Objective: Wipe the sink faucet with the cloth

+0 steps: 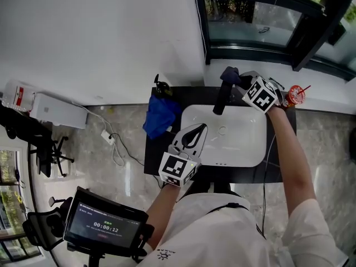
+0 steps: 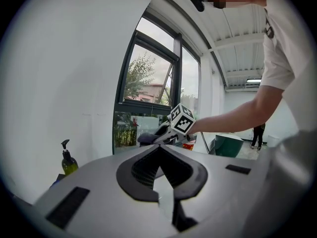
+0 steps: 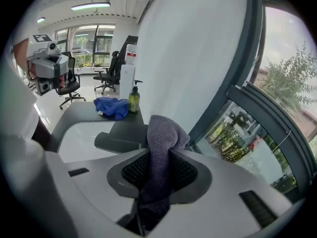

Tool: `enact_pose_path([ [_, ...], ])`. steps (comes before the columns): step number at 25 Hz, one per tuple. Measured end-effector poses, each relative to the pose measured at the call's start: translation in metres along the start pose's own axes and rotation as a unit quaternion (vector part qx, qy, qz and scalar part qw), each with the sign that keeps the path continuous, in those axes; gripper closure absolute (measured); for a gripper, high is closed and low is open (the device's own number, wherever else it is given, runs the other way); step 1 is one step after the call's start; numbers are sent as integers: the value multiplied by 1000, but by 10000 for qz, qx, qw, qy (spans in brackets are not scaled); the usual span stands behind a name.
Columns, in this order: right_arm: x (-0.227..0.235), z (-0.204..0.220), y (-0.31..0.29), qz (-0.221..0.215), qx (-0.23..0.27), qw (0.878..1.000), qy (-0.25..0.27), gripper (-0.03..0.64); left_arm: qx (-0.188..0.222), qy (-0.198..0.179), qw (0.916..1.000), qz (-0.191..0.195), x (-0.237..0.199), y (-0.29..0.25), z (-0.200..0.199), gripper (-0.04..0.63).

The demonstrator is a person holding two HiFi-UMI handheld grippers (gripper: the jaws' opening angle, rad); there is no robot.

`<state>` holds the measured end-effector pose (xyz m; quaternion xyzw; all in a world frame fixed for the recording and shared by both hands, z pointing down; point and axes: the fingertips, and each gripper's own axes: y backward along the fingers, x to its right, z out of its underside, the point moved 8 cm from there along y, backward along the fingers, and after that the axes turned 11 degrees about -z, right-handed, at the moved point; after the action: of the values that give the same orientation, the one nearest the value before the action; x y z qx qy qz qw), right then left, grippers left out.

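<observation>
Right claw (image 1: 240, 82) is pinching the cloth (image 3: 161, 130): grey-purple and bunched, with a wad standing proud of the tips and the tail hanging down between the jaws. The faucet (image 1: 221, 100) stands at 12 o'clock on the sink (image 1: 251, 149) rim. From the head view the wad sits at the faucet's top end, toward its 1 o'clock; can't tell if it's touching. Left claw (image 1: 196, 131) is spread with nothing in it, hovering over the basin's 9 o'clock edge, well apart from the faucet. My read: the wipe is at an early pass on the upper part of the faucet body. To do it well, lead with the proud wad, not the jaw tips, so hard plastic doesn't scrape the finish. Tilt the claw until the cloth lies flat on the metal, press lightly and stroke along the length toward the spout end. Then roll round for the sides and underside. The cloth is only pinched mid-fold, so a hard drag across an edge could likely pull it out; short strokes are safer. Clearance looks fine on the left: soap bottle (image 1: 163, 88) at 10 o'clock and blue rag (image 1: 161, 115) at 9 o'clock on the desk (image 1: 151, 154). Red cup (image 1: 295, 95) at 2 o'clock is just beside the right claw's marker cube, so a wide swing risks knocking it.
</observation>
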<state>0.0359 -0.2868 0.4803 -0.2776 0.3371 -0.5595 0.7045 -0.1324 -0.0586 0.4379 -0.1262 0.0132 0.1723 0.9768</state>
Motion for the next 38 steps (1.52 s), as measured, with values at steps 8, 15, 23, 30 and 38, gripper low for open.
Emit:
enact_pose_path([
  [8,-43,0,3,-865,7,9955,382,515,44,-31,9999,117,2,-3,-1,595],
  [15,-84,2,9,-1644,436,9848,354,515,53,-83,9995,297,8,-5,-3,595],
  [23,-62,7,61,-1424,1699,9727,-691,515,43,-113,9992,382,10,-5,-4,595],
  [30,-45,66,37,-942,646,9869,-1143,515,-46,-71,9993,356,8,-3,2,595],
  [38,-40,93,-29,-699,-787,9884,-1093,515,-161,-64,9997,188,5,2,3,595],
])
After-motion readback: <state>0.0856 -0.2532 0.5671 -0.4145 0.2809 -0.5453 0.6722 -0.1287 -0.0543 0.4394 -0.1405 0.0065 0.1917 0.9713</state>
